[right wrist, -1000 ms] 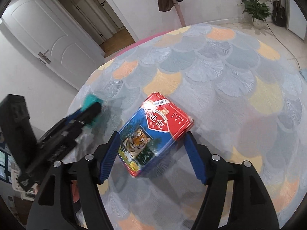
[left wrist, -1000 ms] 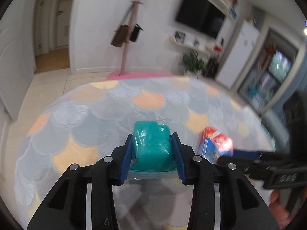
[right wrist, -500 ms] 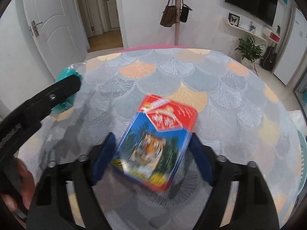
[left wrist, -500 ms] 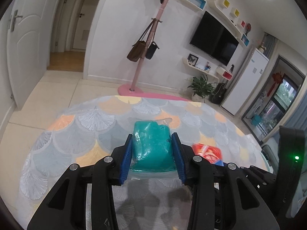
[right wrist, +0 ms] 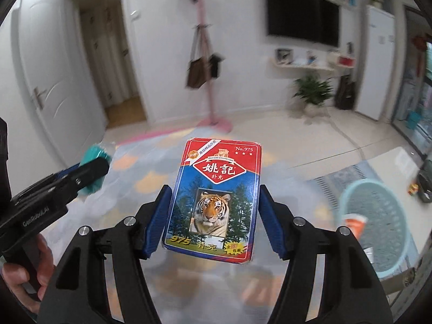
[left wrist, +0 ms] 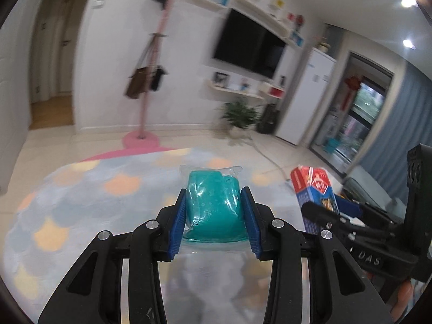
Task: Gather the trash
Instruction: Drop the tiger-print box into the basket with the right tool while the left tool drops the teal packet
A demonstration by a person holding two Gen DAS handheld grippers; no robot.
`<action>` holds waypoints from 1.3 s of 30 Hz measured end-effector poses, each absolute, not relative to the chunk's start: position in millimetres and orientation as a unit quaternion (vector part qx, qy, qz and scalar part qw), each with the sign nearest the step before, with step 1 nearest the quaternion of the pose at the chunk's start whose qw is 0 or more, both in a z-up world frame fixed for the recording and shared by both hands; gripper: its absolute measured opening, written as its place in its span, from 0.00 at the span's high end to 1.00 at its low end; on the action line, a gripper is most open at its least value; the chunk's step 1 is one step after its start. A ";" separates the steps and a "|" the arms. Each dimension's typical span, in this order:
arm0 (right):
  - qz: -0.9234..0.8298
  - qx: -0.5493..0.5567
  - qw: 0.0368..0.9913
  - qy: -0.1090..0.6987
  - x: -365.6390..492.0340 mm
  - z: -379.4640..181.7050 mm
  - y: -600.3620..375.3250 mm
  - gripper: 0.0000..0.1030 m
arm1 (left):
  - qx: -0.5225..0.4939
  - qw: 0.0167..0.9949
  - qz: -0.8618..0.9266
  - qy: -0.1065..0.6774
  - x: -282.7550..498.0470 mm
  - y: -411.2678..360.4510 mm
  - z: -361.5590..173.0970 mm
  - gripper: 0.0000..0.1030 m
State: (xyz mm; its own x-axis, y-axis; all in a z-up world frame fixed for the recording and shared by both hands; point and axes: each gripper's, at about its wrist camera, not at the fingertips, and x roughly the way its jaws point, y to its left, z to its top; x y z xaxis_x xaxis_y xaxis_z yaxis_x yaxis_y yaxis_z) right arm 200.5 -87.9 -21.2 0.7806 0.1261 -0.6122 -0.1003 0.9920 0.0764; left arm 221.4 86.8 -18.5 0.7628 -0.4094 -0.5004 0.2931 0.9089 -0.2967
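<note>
My left gripper [left wrist: 214,216] is shut on a teal packet in clear plastic wrap [left wrist: 213,208] and holds it above the round table [left wrist: 81,202]. My right gripper [right wrist: 214,216] is shut on a red and blue playing-card box with a tiger picture [right wrist: 216,197], lifted off the table. The card box also shows at the right of the left wrist view [left wrist: 314,189], and the teal packet at the left of the right wrist view [right wrist: 94,156]. A pale blue mesh basket [right wrist: 378,216] stands on the floor at the right, with an orange item [right wrist: 356,224] inside.
The table has a pastel scallop-pattern cloth [right wrist: 140,183]. A pink coat stand with bags [right wrist: 208,81] stands behind it. A potted plant [right wrist: 313,91], a wall television [right wrist: 302,24] and a white fridge [left wrist: 310,100] line the far wall. A door [right wrist: 46,86] is at the left.
Both grippers have risen and tilted up from the table with their items held. The card box was lying on the table between open right fingers; now it is gripped and lifted.
</note>
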 end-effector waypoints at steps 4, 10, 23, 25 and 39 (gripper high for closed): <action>0.011 0.032 0.954 0.299 187.0 -5.4 -153.3 0.41 | -0.071 0.929 -0.223 0.286 226.8 24.2 -8.3 0.63; -0.060 0.045 0.955 0.289 178.2 -6.5 -245.9 0.41 | -0.041 0.911 -0.277 0.302 240.6 -78.5 -7.9 0.63; -0.128 0.153 0.888 0.415 216.3 -98.5 -399.4 0.40 | -0.007 0.862 -0.333 0.383 269.7 -225.7 -54.8 0.63; -0.130 0.157 0.887 0.414 211.4 -102.8 -407.1 0.38 | -0.004 0.857 -0.338 0.389 273.7 -238.5 -59.2 0.59; -0.106 0.186 0.892 0.397 168.6 -87.1 -409.2 0.32 | -0.017 0.886 -0.289 0.362 241.4 -186.1 -55.8 0.21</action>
